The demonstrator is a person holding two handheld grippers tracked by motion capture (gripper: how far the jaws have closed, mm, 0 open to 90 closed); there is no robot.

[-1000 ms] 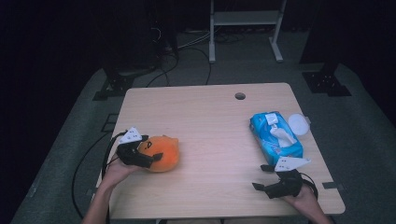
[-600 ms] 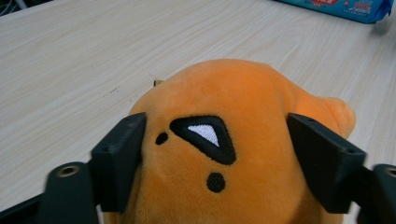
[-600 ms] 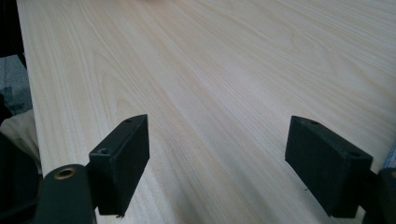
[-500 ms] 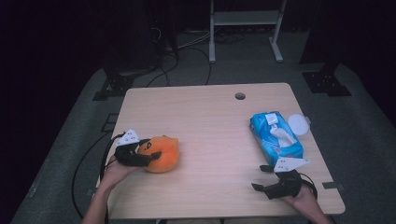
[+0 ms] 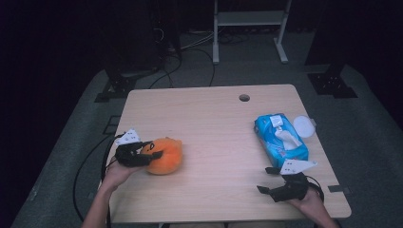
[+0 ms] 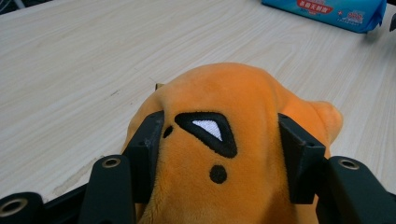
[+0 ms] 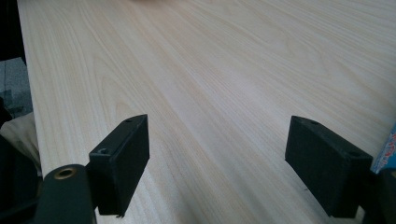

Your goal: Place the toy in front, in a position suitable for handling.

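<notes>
At table's left edge, left gripper (image 5: 154,153) lies level, clamping the orange plush (image 5: 165,156)

Left claw (image 5: 151,153) on orange plush toy (image 5: 166,156), right claw (image 5: 267,179) near blue wipes pack (image 5: 280,141)

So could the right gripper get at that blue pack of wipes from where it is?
Probably yes. The right gripper is open with nothing in it, and the blue pack of wipes lies just beyond it on the table, with nothing between them.

Wooden table (image 5: 214,123), grey floor (image 5: 361,123), darkness
</notes>
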